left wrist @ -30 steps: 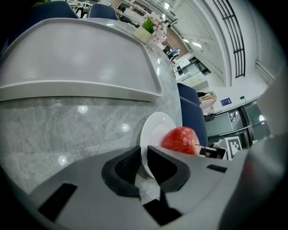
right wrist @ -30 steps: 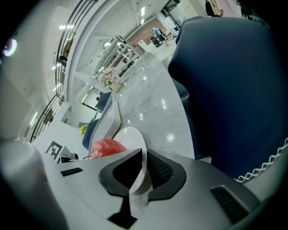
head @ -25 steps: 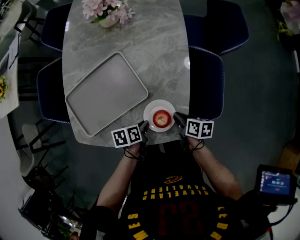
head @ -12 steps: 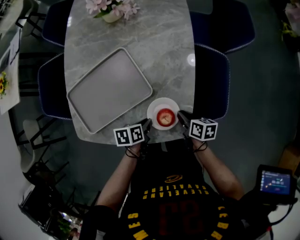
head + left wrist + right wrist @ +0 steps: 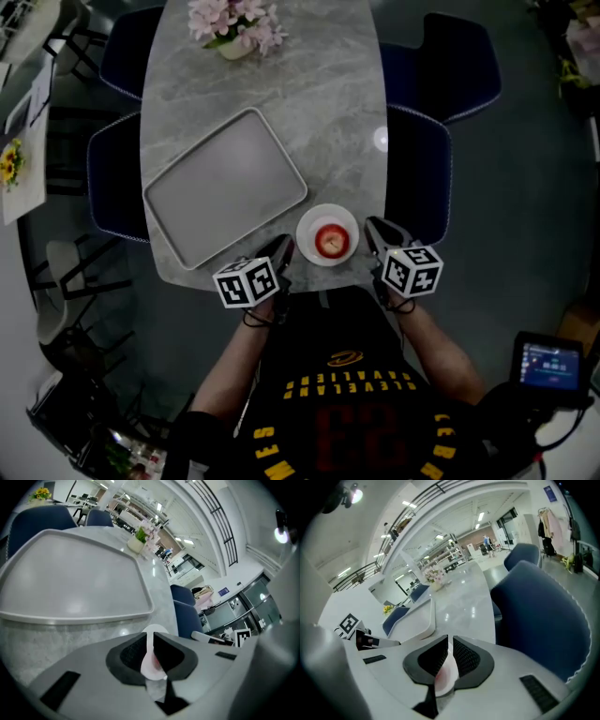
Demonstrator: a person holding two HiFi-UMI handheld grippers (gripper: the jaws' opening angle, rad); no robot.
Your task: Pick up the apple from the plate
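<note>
A red apple (image 5: 330,241) sits on a small white plate (image 5: 307,228) near the marble table's front edge. My left gripper (image 5: 284,249) hovers just left of the plate and my right gripper (image 5: 373,229) just right of it; neither touches it. In the left gripper view the left gripper (image 5: 151,641) has its jaws shut to a thin slit, with the plate's rim (image 5: 153,630) showing just past them. In the right gripper view the right gripper (image 5: 449,649) is likewise shut and holds nothing.
A large grey tray (image 5: 225,184) lies left of the plate. A vase of pink flowers (image 5: 236,25) stands at the table's far end. Dark blue chairs (image 5: 419,173) flank the table (image 5: 323,112). A small lit screen (image 5: 550,364) is at lower right.
Both grippers have drawn back a little from the plate toward the person's body and slightly apart. The apple and plate have not moved on the table.
</note>
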